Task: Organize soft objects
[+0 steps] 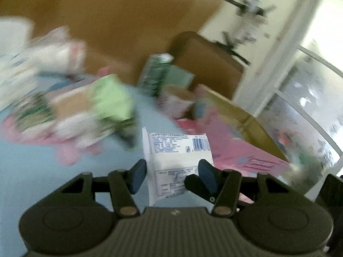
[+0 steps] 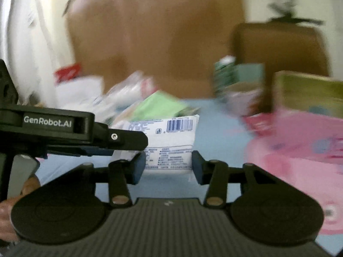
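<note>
A white printed packet with a barcode stands between the left gripper jaws and the right gripper jaws; contact is unclear on both. Beyond the jaws, blurred packets lie on the blue sheet; to the right, a pink box, contents indistinct.

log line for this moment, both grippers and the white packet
left gripper: white packet between fingers, contact unclear | right gripper: same packet, contact unclear | surface: blue sheet
</note>
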`<state>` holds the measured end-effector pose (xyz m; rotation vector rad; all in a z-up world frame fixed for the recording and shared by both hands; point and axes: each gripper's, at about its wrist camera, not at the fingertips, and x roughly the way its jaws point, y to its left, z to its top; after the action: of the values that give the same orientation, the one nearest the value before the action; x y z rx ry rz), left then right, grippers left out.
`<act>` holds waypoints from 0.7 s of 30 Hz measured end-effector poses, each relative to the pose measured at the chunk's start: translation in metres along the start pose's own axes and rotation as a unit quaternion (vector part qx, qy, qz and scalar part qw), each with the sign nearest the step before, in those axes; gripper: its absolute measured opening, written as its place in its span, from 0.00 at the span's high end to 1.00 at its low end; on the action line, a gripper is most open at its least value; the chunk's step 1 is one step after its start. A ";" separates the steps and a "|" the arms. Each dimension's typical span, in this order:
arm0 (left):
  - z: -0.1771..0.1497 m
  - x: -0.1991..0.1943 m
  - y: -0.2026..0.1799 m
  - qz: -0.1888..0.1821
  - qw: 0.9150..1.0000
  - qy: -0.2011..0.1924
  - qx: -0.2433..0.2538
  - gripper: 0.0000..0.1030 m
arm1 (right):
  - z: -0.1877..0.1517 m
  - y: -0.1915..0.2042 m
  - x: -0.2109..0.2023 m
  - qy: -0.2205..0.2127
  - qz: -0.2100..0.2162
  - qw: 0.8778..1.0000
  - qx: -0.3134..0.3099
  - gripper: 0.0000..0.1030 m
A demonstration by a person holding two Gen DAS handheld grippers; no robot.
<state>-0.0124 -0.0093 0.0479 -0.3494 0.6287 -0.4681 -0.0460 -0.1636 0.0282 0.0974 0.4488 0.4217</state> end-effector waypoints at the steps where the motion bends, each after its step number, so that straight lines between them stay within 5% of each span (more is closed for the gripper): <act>1: 0.006 0.007 -0.013 -0.008 1.000 -0.002 0.013 0.48 | 0.004 -0.009 -0.006 -0.015 -0.015 1.000 0.003 0.52; 8: 0.046 0.080 -0.109 -0.064 0.995 0.008 0.079 0.48 | 0.034 -0.089 -0.038 -0.099 -0.105 0.989 0.045 0.52; 16: 0.053 0.175 -0.184 -0.090 0.988 0.051 0.111 0.47 | 0.037 -0.176 -0.042 -0.119 -0.196 0.970 0.081 0.51; 21: 0.046 0.206 -0.202 -0.096 0.987 0.073 0.110 0.44 | 0.027 -0.207 -0.041 -0.117 -0.245 0.958 0.095 0.35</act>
<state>0.1004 -0.2777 0.0744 -0.1664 0.6802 -0.7460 0.0099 -0.3690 0.0311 0.2142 0.2640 -0.1239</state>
